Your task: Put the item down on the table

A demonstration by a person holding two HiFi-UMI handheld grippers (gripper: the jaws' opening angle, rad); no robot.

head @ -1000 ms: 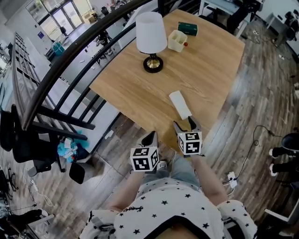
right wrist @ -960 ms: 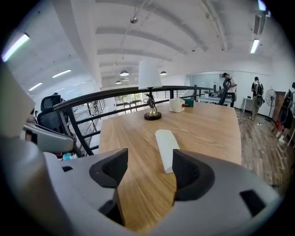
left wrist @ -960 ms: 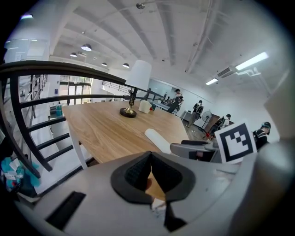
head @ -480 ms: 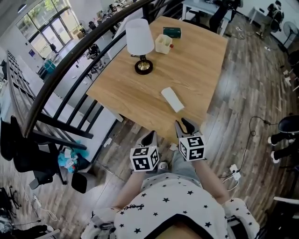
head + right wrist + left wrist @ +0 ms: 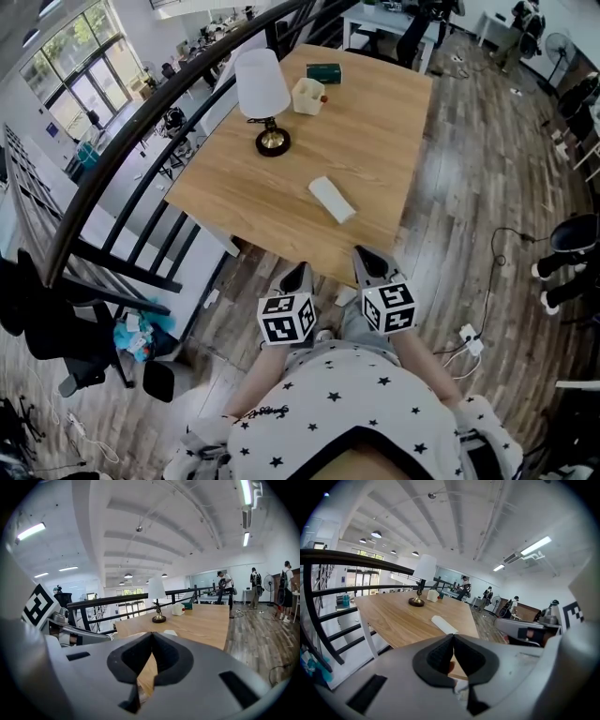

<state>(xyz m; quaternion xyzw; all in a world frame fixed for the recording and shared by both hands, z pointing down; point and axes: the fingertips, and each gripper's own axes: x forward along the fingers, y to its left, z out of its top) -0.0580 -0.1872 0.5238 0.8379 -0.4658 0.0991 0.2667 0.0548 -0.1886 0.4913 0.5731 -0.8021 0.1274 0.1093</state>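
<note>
Near the front edge of the light wooden desk (image 5: 375, 131): white flat oblong item (image 5: 332, 199), lying free, long axis slanted, near end toward the right gripper (image 5: 364, 255). That gripper nearer, jaws together, empty. Beside it, left gripper (image 5: 300, 273), also closed, empty.

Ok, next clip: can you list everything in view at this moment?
table: 1, light wood, centre of the head view
lamp: 1, white shade and brass base, far left part of the table
flat item: 1, white, lying on the table towards its near edge
container: 1, cream, right of the lamp
box: 1, dark green, far end of the table
railing: 1, black, along the table's left side
left gripper: 1, grey, shut, empty, off the table's near edge
right gripper: 1, grey, shut, empty, beside the left gripper
</note>
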